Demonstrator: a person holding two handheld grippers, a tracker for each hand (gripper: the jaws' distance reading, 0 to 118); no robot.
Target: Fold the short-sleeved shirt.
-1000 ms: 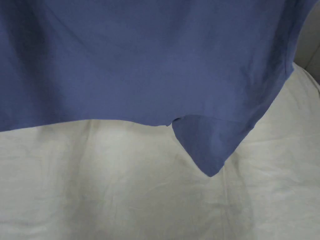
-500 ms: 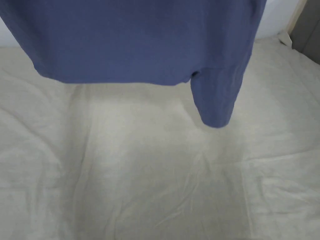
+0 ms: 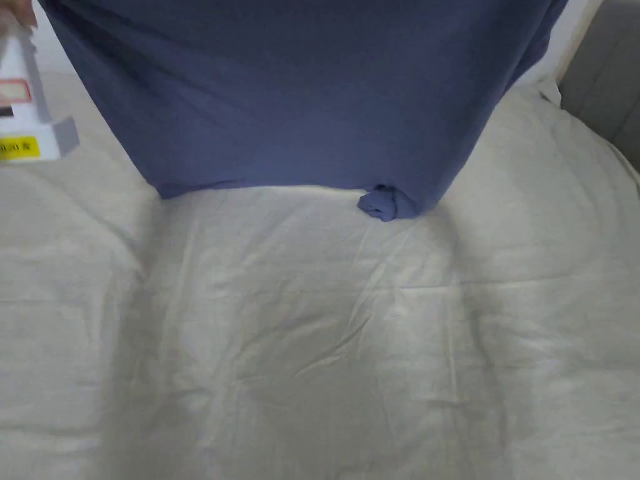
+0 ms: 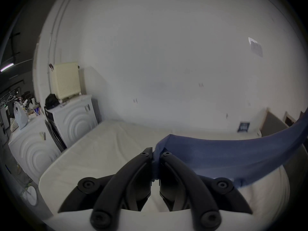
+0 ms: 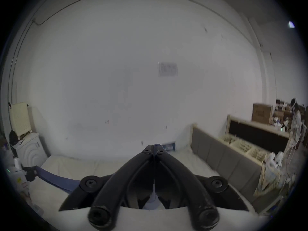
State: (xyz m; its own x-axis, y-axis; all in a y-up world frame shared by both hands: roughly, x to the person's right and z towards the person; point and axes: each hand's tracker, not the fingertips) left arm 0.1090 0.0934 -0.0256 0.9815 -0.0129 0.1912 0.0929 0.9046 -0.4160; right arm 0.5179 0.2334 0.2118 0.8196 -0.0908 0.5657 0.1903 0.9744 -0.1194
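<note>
The blue short-sleeved shirt (image 3: 300,100) hangs in the air over the white bed sheet (image 3: 312,350), stretched wide across the top of the head view. Its lower edge touches the sheet, and one bottom corner (image 3: 384,203) is bunched into a small roll there. In the left gripper view my left gripper (image 4: 155,153) is shut on an edge of the shirt (image 4: 216,156), which runs off to the right. In the right gripper view my right gripper (image 5: 154,148) is shut on a sliver of blue shirt cloth (image 5: 157,145). The left gripper's white body (image 3: 28,112) shows at the head view's upper left.
A grey padded bed frame (image 3: 603,75) stands along the bed's right side. White washing machines (image 4: 71,119) stand off the bed's left side, a white wall behind. A person (image 5: 295,123) stands far off at the right among boxes.
The shirt has come down: its hanging bottom corner now rests rolled up on the sheet. The head camera has shifted, and the left gripper's body has come into view at upper left.
</note>
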